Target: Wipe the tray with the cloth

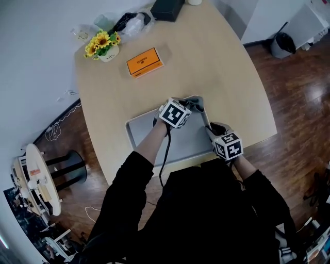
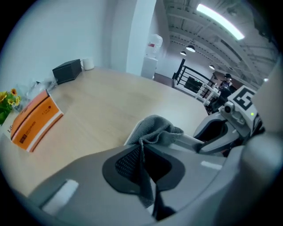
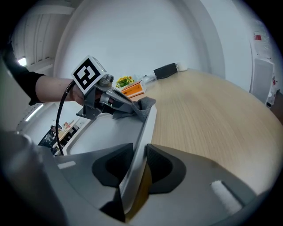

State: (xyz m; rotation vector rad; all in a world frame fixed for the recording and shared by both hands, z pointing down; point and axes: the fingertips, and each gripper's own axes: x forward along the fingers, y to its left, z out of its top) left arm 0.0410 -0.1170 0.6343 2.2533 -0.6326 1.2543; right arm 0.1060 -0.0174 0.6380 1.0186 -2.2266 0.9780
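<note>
A grey tray (image 1: pixel 135 135) lies at the near edge of the wooden table. My left gripper (image 1: pixel 192 107) is shut on a grey cloth (image 1: pixel 198 103), which sits bunched at the tray's far right corner. In the left gripper view the cloth (image 2: pixel 155 128) runs pinched between the jaws and bulges out past them. My right gripper (image 1: pixel 212 127) is shut on the tray's right rim (image 3: pixel 142 140), with the rim clamped edge-on between its jaws. The right gripper view shows the left gripper (image 3: pixel 132 107) and the cloth (image 3: pixel 144 106) at the far end of the tray (image 3: pixel 104 137).
An orange box (image 1: pixel 145 62) lies on the table beyond the tray, with a pot of yellow flowers (image 1: pixel 102 45) to its left. A black box (image 1: pixel 166 9) and plastic wrapping (image 1: pixel 133 23) sit at the far edge. Bare tabletop (image 1: pixel 227 67) stretches to the right.
</note>
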